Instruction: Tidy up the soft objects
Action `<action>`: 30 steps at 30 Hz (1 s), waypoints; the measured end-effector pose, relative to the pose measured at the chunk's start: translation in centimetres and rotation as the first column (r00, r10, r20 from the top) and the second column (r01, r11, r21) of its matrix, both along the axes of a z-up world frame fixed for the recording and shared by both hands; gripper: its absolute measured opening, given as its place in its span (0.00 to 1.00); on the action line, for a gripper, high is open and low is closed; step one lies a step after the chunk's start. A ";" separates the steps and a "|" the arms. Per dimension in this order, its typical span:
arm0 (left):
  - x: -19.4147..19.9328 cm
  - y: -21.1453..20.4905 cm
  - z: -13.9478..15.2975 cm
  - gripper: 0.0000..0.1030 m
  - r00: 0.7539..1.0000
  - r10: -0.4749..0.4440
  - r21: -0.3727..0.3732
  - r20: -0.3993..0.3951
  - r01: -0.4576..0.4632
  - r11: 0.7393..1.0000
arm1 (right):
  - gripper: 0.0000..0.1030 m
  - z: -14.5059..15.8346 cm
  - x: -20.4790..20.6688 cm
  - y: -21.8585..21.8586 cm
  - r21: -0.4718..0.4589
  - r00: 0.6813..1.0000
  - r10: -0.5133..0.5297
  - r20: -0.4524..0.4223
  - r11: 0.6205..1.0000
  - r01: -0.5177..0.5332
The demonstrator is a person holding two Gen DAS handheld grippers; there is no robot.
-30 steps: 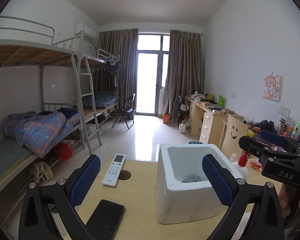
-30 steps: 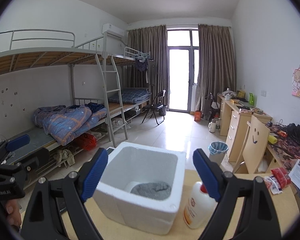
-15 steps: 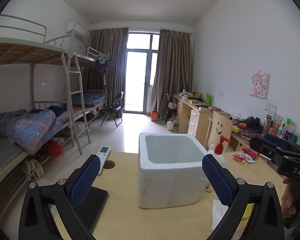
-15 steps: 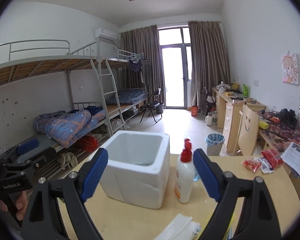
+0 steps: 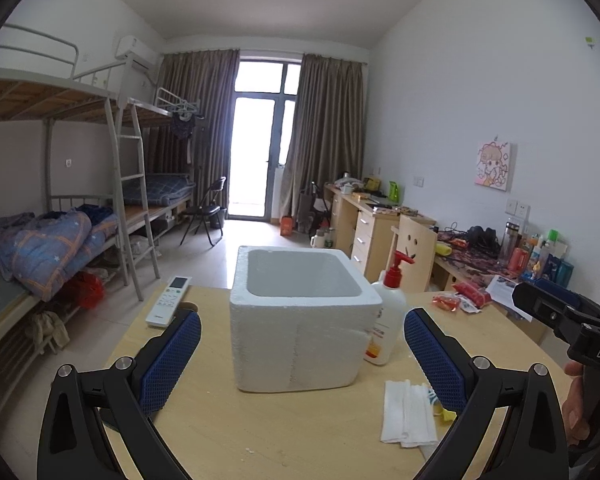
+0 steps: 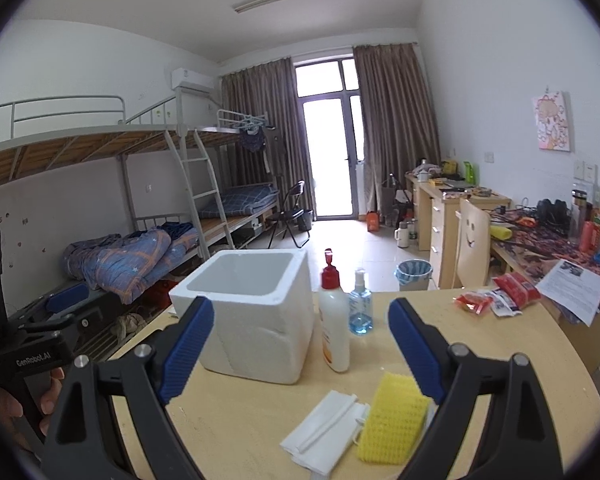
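Sponge (image 6: 392, 420) yellow, on table (image 6: 500, 360) just below right gripper (image 6: 300, 352), both it and left gripper (image 5: 302, 356) spread apart, empty.

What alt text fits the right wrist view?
Open right gripper hovers over a wooden table, with a yellow sponge and folded white cloth just ahead. Beyond stand a white foam box and two bottles, in a dorm room.

white foam box (image 6: 256, 316), yellow sponge (image 6: 392, 420), white cloth (image 6: 324, 436)
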State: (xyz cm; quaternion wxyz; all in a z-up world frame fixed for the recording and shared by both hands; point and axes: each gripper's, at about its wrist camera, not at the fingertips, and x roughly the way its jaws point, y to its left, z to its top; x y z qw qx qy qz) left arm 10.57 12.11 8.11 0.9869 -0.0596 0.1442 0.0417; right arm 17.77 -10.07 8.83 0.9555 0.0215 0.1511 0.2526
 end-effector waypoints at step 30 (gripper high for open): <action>-5.4 -5.3 -7.2 0.99 0.997 -0.015 0.043 0.080 0.011 0.999 | 0.89 -7.7 -6.1 -4.2 -0.077 0.986 -0.153 0.068 0.984 0.158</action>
